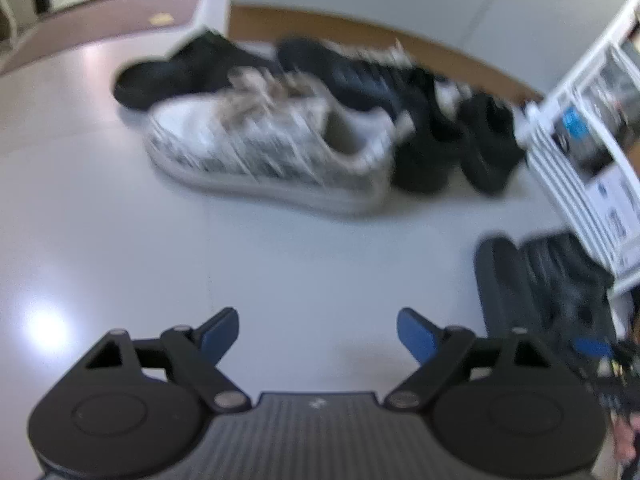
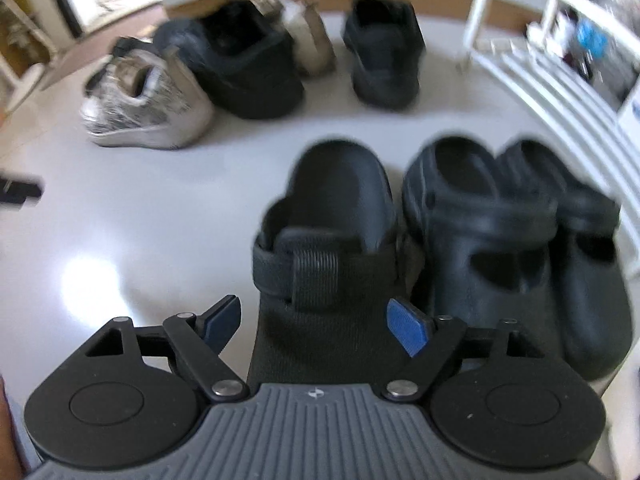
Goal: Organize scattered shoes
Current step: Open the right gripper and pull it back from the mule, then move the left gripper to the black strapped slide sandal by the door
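Right wrist view: the right gripper [image 2: 316, 326] gapes wide astride a black strapped sandal [image 2: 326, 240] at lower centre, gripping nothing, close beside two dark clogs [image 2: 480, 232] that a careless closing could knock askew; the left gripper [image 1: 318, 336] hangs open, empty.

On the floor in the right wrist view: one black strap sandal [image 2: 324, 248] and two dark clogs [image 2: 480, 224] [image 2: 588, 264] side by side in the near row. Farther back stand two black shoes [image 2: 248, 68] [image 2: 384, 56] and two pale sneakers [image 2: 144, 108] [image 2: 308, 36], seven shoes in all, though blur may hide more
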`<state>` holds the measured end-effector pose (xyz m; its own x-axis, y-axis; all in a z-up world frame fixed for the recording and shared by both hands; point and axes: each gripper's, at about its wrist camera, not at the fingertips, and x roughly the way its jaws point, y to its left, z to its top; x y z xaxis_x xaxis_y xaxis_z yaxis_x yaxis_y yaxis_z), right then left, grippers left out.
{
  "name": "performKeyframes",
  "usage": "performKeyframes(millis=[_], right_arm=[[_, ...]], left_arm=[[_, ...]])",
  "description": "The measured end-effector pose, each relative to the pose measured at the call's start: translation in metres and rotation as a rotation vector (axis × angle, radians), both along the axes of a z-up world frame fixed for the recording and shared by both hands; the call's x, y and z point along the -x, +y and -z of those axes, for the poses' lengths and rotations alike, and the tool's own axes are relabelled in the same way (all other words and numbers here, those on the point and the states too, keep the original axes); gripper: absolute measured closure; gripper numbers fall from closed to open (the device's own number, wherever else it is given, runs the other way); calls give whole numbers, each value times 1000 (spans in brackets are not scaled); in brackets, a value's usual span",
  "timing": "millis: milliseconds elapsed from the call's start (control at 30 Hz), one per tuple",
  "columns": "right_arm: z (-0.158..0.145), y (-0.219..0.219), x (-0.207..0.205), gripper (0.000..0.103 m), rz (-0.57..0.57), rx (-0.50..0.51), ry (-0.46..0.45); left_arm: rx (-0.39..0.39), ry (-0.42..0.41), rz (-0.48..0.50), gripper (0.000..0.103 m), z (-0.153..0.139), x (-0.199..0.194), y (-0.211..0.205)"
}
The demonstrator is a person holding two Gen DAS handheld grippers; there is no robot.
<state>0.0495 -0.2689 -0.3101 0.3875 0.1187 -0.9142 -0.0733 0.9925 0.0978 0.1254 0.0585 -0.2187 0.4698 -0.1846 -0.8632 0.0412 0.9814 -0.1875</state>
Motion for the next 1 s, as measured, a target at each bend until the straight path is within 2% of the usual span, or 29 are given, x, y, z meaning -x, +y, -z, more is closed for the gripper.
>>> performKeyframes(millis=[267, 400, 567, 733, 833, 933, 1000], right_arm=[[-25, -9, 10, 19, -73, -50, -65], [-38, -13, 14, 19, -110, -75, -98], [-32, -12, 16, 23, -101, -65, -79], [-35, -13, 21, 24, -114, -74, -110], [-36, -16, 22, 24, -100, -85, -126], [-38, -18, 23, 24, -79, -54, -149], [-39, -20, 23, 24, -63, -31, -163]], left_arm=[[-162, -77, -20, 15, -16, -37, 28], [-155, -123, -40, 16, -25, -62, 42], [-147, -143, -56, 16, -40, -101, 57], [-190, -186, -56, 16, -58, -143, 69], [-174, -212, -84, 15, -75, -169, 81], [-140, -219, -116, 11, -88, -187, 90], [-151, -211, -93, 10, -90, -200, 88]])
